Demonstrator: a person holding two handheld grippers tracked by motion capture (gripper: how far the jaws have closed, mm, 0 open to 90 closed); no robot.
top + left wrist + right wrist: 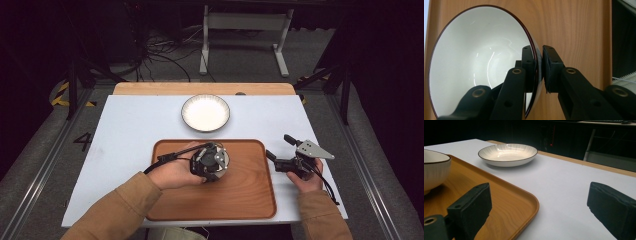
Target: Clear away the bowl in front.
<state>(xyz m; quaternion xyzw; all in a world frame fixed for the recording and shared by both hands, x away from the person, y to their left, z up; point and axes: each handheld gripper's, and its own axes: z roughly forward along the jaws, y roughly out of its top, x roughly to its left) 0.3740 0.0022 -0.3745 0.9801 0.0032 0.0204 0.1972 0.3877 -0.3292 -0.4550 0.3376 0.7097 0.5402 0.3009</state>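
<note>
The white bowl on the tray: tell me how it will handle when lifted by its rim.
The bowl looks glazed and glossy, so probably slippery. The left gripper pinches only its thin rim, so it may tilt. Likely ceramic: rigid, breakable.

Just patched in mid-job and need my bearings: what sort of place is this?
Likely a lab recording rig, not a kitchen: a white table with a tray, loose cables on the floor, and black drapes around.

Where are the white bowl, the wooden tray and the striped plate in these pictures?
white bowl (474, 65), left gripper view, on its glossy inside.
wooden tray (245, 185), high view, on its bare floor.
striped plate (507, 151), right gripper view, on its inside.
</note>
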